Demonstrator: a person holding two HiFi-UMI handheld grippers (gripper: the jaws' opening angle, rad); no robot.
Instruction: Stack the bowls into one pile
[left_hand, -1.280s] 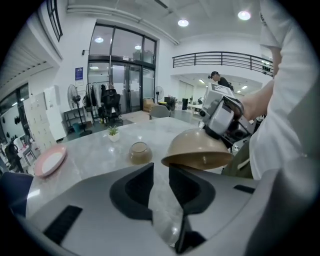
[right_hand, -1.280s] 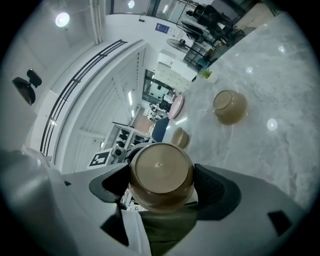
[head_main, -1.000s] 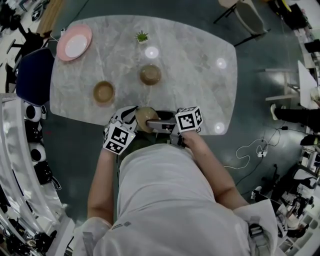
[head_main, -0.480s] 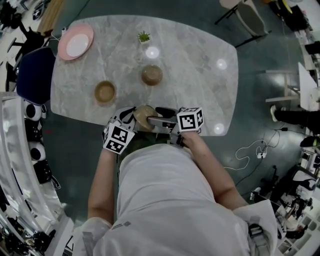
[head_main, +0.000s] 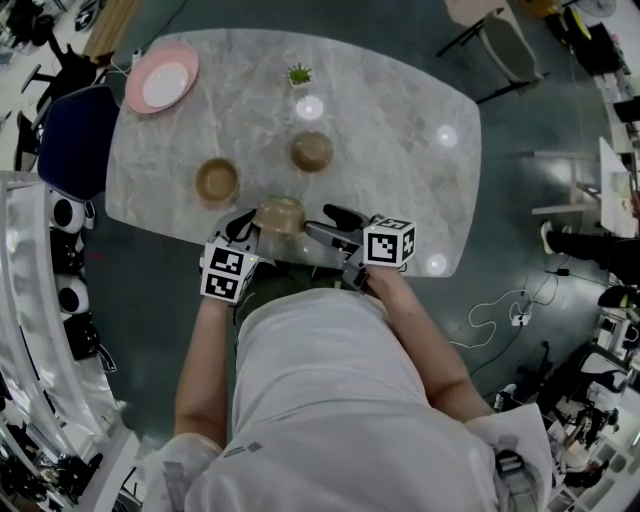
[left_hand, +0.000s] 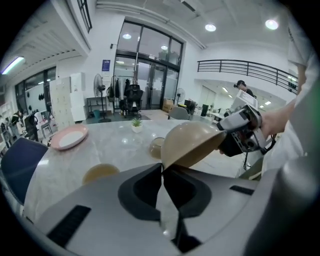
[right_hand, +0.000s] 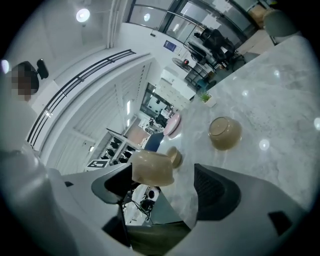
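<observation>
My left gripper is shut on the rim of a tan bowl and holds it tilted over the table's near edge. In the left gripper view the rim is pinched between the closed jaws, and the bowl tips with its underside up. My right gripper stands open just right of that bowl; its jaws have just been closing a little. The bowl hangs by its left finger and nothing is pressed. Two more tan bowls sit on the marble table, one at left and one at centre.
A pink plate lies at the table's far left corner and a small potted plant stands at the far middle. A dark blue chair is at the left end. The person's torso fills the view below the near edge.
The held bowl has moved left and further over the table with my left gripper. My right gripper no longer surrounds it and has drawn slightly to the right.
</observation>
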